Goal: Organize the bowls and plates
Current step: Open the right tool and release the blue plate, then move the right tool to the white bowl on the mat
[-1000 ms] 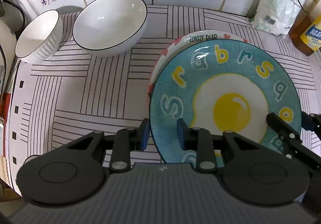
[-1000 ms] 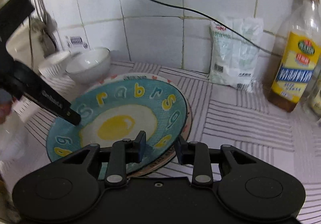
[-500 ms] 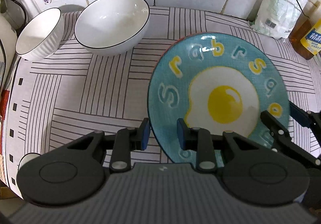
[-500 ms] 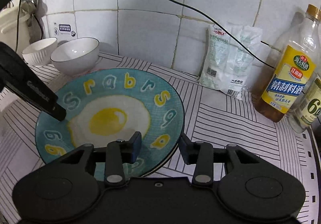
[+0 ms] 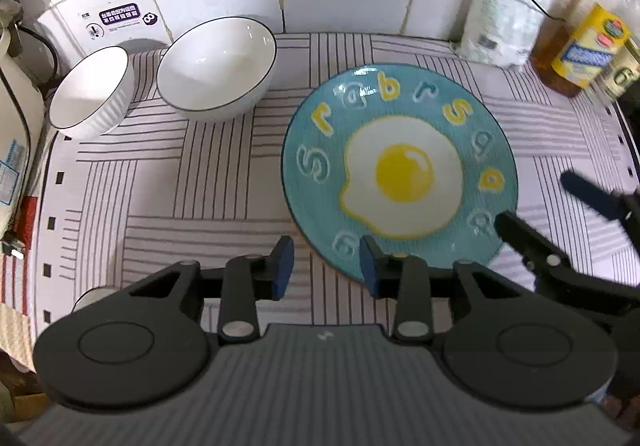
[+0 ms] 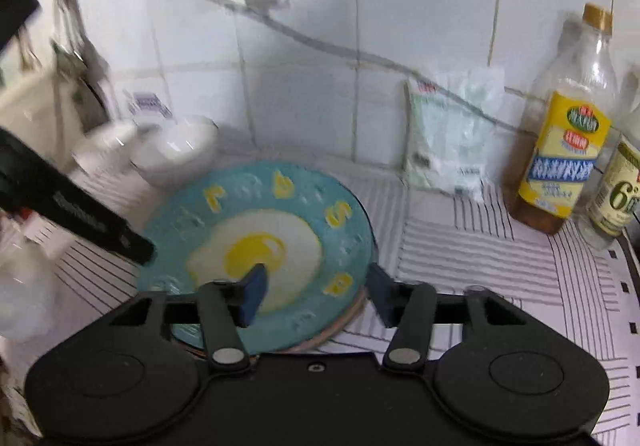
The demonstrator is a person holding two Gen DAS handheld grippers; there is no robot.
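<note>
The left tool [image 5: 326,266] is parted and empty at the lower centre, one finger over the near rim of the egg plate [image 5: 400,170]; the right tool [image 6: 316,286] gapes wide, straddling that plate's edge without gripping — apparently released, since the plate sits on another plate [image 6: 352,310] on the counter [image 5: 180,186]; both bowls [image 5: 216,66] wait at upper left.

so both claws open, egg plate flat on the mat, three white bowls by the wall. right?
Wrong on the bowls: the left wrist view shows two, a ribbed bowl and a smooth bowl. The rest holds: left claw and right claw open, egg plate on the mat.
</note>
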